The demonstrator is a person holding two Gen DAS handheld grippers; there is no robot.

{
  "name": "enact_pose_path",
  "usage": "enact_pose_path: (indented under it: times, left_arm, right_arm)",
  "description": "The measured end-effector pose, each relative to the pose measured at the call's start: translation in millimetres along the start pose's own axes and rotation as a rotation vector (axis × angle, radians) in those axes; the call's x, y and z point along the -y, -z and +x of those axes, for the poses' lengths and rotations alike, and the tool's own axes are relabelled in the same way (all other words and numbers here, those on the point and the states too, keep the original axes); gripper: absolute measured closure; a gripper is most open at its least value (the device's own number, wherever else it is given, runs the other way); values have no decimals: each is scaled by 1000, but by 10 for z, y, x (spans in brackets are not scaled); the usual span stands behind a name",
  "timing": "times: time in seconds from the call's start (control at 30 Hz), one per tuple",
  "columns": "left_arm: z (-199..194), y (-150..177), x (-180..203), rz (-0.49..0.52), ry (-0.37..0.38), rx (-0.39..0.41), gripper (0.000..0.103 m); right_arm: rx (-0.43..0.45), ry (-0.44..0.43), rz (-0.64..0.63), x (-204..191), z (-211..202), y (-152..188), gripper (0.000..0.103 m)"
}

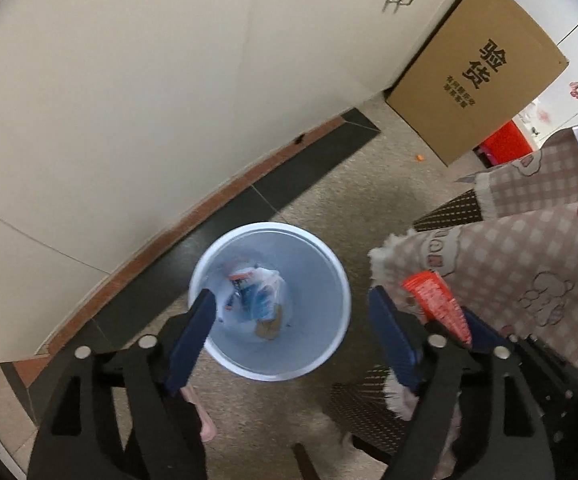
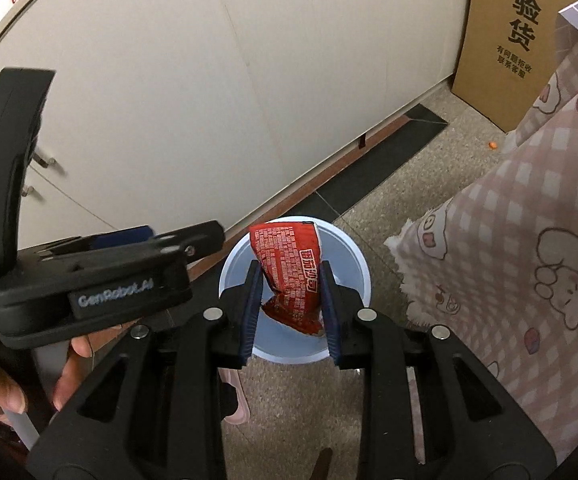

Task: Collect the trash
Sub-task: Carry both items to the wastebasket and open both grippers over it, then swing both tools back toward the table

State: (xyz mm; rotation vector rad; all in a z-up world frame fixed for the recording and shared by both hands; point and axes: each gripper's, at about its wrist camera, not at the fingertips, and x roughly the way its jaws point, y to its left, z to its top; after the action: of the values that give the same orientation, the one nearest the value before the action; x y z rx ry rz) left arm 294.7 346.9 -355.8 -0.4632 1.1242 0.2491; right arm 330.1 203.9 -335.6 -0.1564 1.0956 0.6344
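The right hand-held gripper (image 2: pixel 291 300) has its two blue-padded fingers closed on a crumpled red foil snack wrapper printed with white characters (image 2: pixel 289 276), pinching it around its lower half so that the wider top end stands up above the fingertips. Directly below and beyond this hand-held gripper sits a round white plastic waste bin (image 2: pixel 363 276) on the speckled beige floor (image 2: pixel 409 184), so the wrapper hangs over the bin's open mouth. The left hand-held gripper (image 1: pixel 291 320) is spread wide with nothing between its blue pads, and it looks straight down into the same bin (image 1: pixel 329 300), whose bottom holds a clear plastic bag with blue and orange packaging (image 1: pixel 257 292) and a small brown scrap (image 1: pixel 267 328). From the left wrist view, the red wrapper (image 1: pixel 437 304) and the right hand-held gripper's blue finger (image 1: pixel 485 330) show just to the right of the left gripper's right finger. A pink checked cloth with cartoon bears (image 2: pixel 529 260) hangs to the right of both grippers, close beside the bin. Ahead of the grippers stand cream cabinet doors (image 2: pixel 189 80), with a brown cardboard box bearing black characters (image 1: pixel 477 72) leaning at their far right end. A tiny orange bit (image 1: pixel 420 157) lies on the floor near the box.
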Motion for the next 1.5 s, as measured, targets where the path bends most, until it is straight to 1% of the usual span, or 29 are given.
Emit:
enact_pose_path:
  times: [0.03,0.07,0.13,0.2,0.43,0.57,0.6,0.63,0.67,0.7,0.73,0.8,0.9,0.97,1.1,1.13,1.2,1.3,1.37,1.43,1.5]
  left_arm:
    - [-22,25,-28,6,-6,16,25]
    - [-56,67,-64,13,-16,38,21]
    - [-115,130,-155,-2,-35,60,19]
    - [-162,197,-251,-15,-68,68,19]
    - [-284,349,-455,-22,-118,84,19]
    - [-356,348,-521,-45,-117,96,19]
    - [-374,339,-534,-51,-120,99,19]
    - [-391,329,-543,-56,-122,100,19]
    - [-404,329,-545,-58,-123,101,19]
    - [-419,325,-542,-58,-125,103,19]
    - [-447,319,-545,-61,-132,106,19]
    - [-489,321,-529,-61,-141,109,19]
    - [-578,304,-503,-67,-125,112,19]
    - [-702,294,-458,-69,-124,133,19]
    - [-995,277,-325,-53,-106,178,19]
    - [-1085,276,-289,-50,-105,193,19]
    - [-1355,284,-194,-42,-93,247,19]
    - [-1754,292,-65,-44,-52,324,19]
    - [-2059,310,81,-36,-20,380,19]
    - [-2298,330,244,-15,5,420,19]
    - [-2540,366,483,24,33,455,19]
  right_arm:
    - [-2,-3,1,-15,5,15,75]
    - [-6,-4,-1,-35,14,29,75]
    - [-12,-6,-9,-74,36,59,75]
    - [-15,-9,-14,-113,44,87,75]
    - [-6,-9,-15,-178,80,73,75]
    - [20,-13,-9,-203,60,33,73]
    - [32,-20,-3,-201,56,12,71]
    - [45,-25,2,-198,51,-10,66]
    - [56,-31,5,-197,44,-31,49]
    - [73,-29,9,-193,29,-52,39]
    - [88,-18,11,-191,6,-65,39]
    - [94,-27,15,-188,-27,-89,39]
    - [109,-16,6,-192,-142,-96,39]
    - [118,-5,-4,-211,-240,-92,39]
    - [166,-3,-26,-295,-551,-103,39]
    - [188,-10,-28,-319,-687,-116,39]
    - [223,-23,-30,-353,-922,-122,39]
    - [308,-41,-29,-373,-1429,-161,39]
    - [364,-36,-29,-345,-1759,-169,39]
    - [421,-39,-14,-263,-2150,-144,39]
    - [470,-21,-6,-159,-2469,-97,39]
